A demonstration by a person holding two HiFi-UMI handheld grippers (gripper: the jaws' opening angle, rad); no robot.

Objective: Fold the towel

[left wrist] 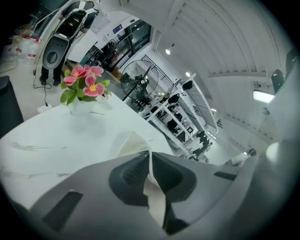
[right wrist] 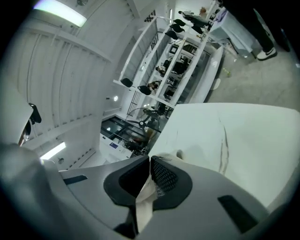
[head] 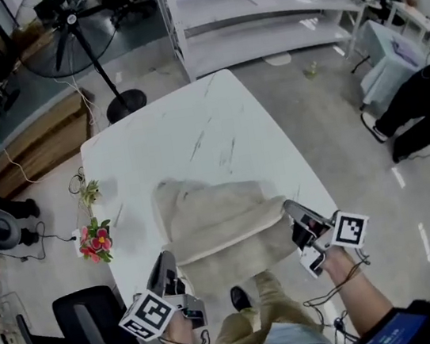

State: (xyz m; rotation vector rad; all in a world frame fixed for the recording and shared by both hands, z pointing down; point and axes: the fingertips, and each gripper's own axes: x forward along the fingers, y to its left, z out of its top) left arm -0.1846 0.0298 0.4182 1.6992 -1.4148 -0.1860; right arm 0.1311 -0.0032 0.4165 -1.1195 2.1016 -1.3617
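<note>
Towel (head: pixel 221 221), soft beige cloth, pinched by left gripper (head: pixel 168 272) and right gripper (head: pixel 299 223)

table (head: pixel 215 119): white top with thin dark veins
on it: beige towel (head: pixel 219 223), partly doubled over, near end

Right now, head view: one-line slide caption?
The left gripper and right gripper each grip a near corner of the beige towel lying on the near end of the white table.
</note>
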